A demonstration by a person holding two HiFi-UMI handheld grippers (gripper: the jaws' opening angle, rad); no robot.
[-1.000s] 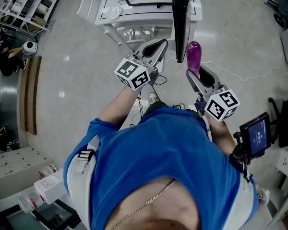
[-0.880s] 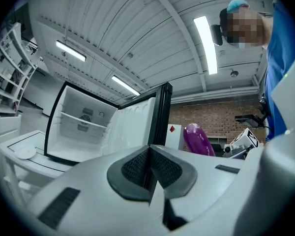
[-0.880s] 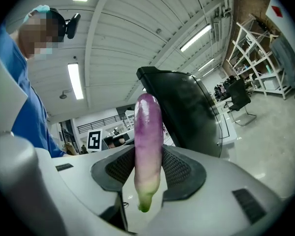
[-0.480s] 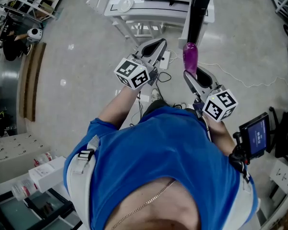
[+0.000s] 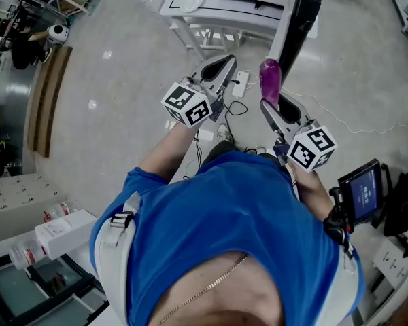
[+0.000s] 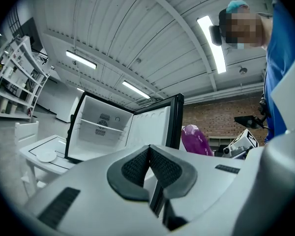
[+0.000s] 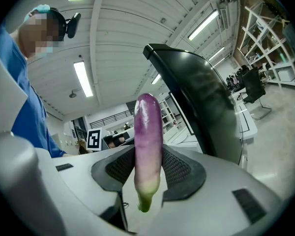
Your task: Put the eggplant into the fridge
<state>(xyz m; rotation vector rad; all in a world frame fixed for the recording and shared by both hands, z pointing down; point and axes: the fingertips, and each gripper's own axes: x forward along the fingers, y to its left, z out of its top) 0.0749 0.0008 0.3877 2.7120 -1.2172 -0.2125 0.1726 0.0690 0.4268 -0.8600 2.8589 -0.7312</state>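
A purple eggplant (image 5: 270, 80) (image 7: 147, 132) stands upright between the pads of my right gripper (image 5: 275, 106) (image 7: 147, 168), which is shut on its pale stem end. It also shows at the right of the left gripper view, eggplant (image 6: 196, 139). My left gripper (image 5: 226, 65) (image 6: 149, 156) is shut with nothing in it, its pads pressed together. Ahead stands a small white fridge (image 6: 105, 129) with its door (image 5: 298, 22) (image 6: 176, 122) swung open and a bare shelf inside. In the right gripper view the dark door (image 7: 206, 102) rises just right of the eggplant.
The fridge sits on a white table (image 5: 221, 15) that also bears a white plate (image 5: 189, 3) (image 6: 46, 156). A power strip and cables (image 5: 239, 83) lie on the floor below the grippers. Shelving (image 6: 10, 82) stands at the left, a small screen (image 5: 362, 194) at my right.
Both grippers have moved toward the fridge. In the head view the table and open door have slid rightward. The eggplant stays gripped.
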